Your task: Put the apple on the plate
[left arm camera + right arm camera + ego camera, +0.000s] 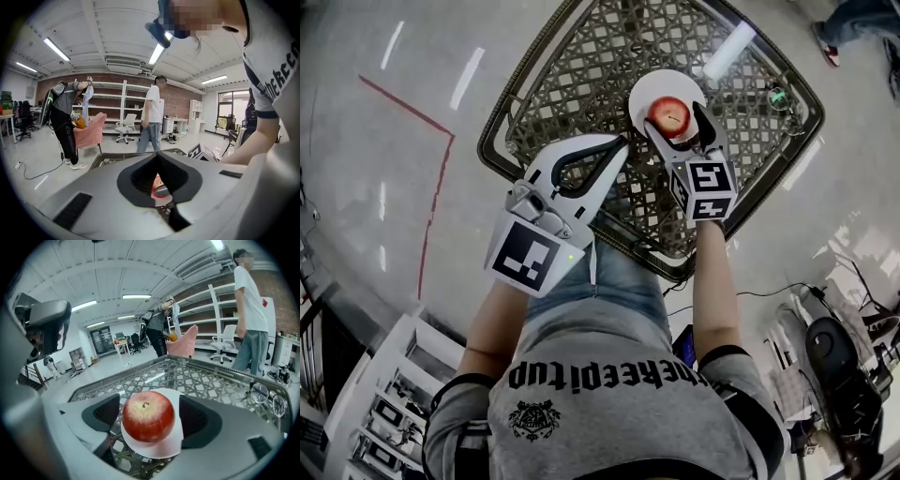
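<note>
Apple point(148, 416): red with a pale patch round the stem, stem up. We see it sitting on the plate point(161, 450).
Plate: white, on the lattice top of the table point(581, 66), toward 1 o'clock from the table's middle in the head view. Its near edge is hidden by the gripper body in the right gripper view.
Right gripper point(677, 131): jaws spread, one at 3 o'clock and one at 9 o'clock of the apple. A sliver of white plate shows between the apple and the 3 o'clock jaw. At 9 o'clock the gap is too thin for us to tell whether the jaw touches.
Left gripper point(619, 146): jaws pressed together at the tips, nothing between them. It hangs over the table at 8 o'clock of the plate, apart from it.
Left gripper view: through the opening behind the closed tips we catch only a scrap of red and white. The rest is blocked by the jaws.
Table edge: the 12 o'clock side is cut off by the head view's frame.
Wire object point(265, 397): near the table's far right corner, thin loops. We cannot tell what it is.
Bystander point(251, 310): stands beyond the table, white shirt and jeans, legs cut off by the table rim.
Floor: a red line point(431, 159) runs at 9 o'clock of the table.
</note>
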